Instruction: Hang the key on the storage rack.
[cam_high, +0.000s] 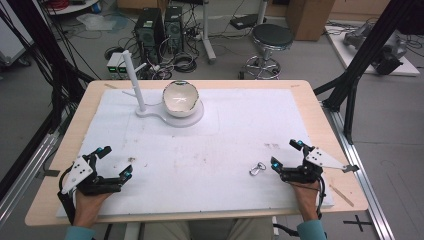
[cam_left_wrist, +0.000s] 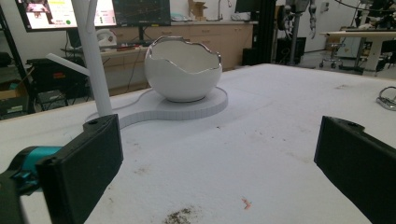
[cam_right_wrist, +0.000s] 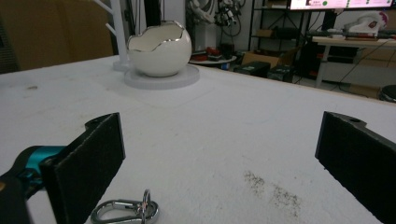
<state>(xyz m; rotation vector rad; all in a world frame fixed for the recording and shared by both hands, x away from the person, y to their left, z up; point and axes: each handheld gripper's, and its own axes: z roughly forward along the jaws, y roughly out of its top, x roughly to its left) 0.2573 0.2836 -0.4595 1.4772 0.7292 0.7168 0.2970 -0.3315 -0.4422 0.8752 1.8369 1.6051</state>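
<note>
A white egg-shaped bowl (cam_high: 180, 99) with a jagged silver rim sits on a white round stand (cam_high: 196, 118) at the back of the mat. A thin white post (cam_high: 134, 80) rises from the stand's left end. A small metal clip (cam_high: 257, 168) lies flat on the mat at the front right. My right gripper (cam_high: 286, 153) is open, just right of the clip and apart from it. My left gripper (cam_high: 115, 161) is open at the front left, nothing between its jaws. In the right gripper view the clip (cam_right_wrist: 126, 211) lies near the left jaw, with the bowl (cam_right_wrist: 159, 49) far behind.
A white mat (cam_high: 235, 125) with dirt specks covers most of the wooden table (cam_high: 320, 110). Beyond the table stand a stool (cam_high: 270, 40), computer towers (cam_high: 150, 27) and cables on the floor. Black frame struts (cam_high: 360, 65) rise at the right.
</note>
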